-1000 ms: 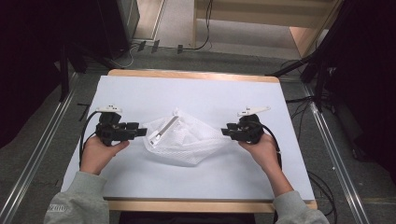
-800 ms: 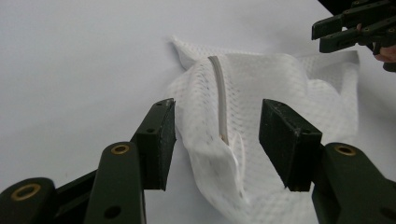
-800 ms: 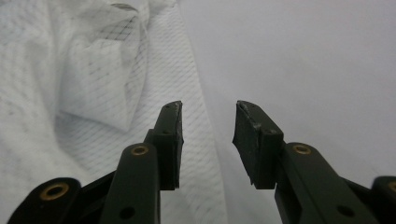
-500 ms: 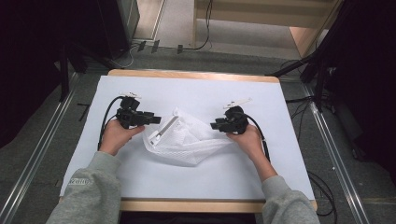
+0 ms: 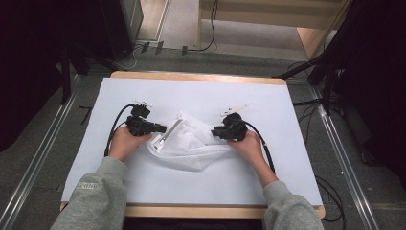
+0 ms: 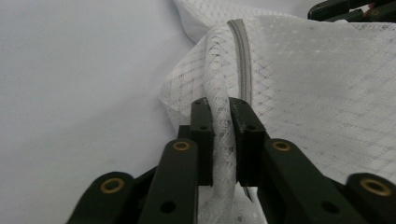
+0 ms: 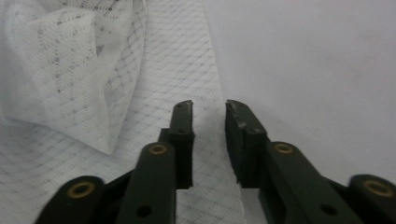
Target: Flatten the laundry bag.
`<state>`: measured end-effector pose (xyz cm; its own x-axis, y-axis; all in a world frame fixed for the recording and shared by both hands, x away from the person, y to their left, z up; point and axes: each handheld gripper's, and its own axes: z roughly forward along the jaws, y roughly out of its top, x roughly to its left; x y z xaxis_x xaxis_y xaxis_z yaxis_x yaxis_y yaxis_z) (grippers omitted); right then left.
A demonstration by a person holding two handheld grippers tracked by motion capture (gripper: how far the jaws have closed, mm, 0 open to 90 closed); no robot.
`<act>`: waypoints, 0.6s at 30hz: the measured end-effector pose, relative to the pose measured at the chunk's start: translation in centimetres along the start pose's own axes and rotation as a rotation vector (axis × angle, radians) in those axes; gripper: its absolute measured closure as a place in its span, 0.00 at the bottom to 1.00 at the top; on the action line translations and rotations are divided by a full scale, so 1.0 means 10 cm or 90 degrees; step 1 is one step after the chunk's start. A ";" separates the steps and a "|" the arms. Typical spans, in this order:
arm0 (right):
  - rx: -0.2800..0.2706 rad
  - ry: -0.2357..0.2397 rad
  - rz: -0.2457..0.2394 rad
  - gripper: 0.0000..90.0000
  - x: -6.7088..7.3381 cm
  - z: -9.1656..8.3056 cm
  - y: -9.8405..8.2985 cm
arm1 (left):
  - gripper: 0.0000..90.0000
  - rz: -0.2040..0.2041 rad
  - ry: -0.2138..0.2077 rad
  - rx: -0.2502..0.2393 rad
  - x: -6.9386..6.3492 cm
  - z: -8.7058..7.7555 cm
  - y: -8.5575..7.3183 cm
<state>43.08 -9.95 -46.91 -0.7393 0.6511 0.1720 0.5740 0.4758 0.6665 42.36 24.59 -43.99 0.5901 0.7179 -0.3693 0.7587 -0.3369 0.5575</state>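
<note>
A white mesh bag with a grey zipper lies crumpled in the middle of the white-covered table. My left gripper is at the bag's left end. In the left gripper view its jaws have just been closing and now pinch a fold of mesh beside the zipper. My right gripper is at the bag's right end. Its jaws have been narrowing too, but a gap remains, with the flat mesh edge lying under and between them.
The wooden table edge frames the white cover, with bare cover all around the bag. Cables trail from both grippers toward the person. Metal rails run along both sides of the table, and dark stands and cables are on the floor behind.
Both hands have come inward onto the bag's ends. The left jaws, wide before, have closed on the mesh by the zipper. The bag is more bunched up.
</note>
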 end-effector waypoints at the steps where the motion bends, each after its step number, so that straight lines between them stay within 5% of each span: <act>1: 0.001 -0.008 0.000 0.92 0.01 0.00 0.00 | 0.97 0.001 0.000 0.000 0.00 0.00 0.00; 3: 0.000 -0.025 -0.008 1.00 0.03 0.00 -0.01 | 1.00 0.002 -0.002 -0.004 -0.01 -0.01 0.00; 10: -0.005 -0.041 -0.002 1.00 0.01 -0.05 0.01 | 1.00 -0.003 0.006 -0.051 0.00 -0.17 0.00; 18: -0.064 -0.091 0.056 1.00 -0.25 -0.37 -0.02 | 1.00 -0.024 0.026 -0.126 0.08 -0.44 -0.03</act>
<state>43.49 -13.89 -44.79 -0.6264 0.7680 0.1332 0.5907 0.3562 0.7240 41.38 27.96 -41.19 0.5479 0.7530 -0.3645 0.7082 -0.1856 0.6811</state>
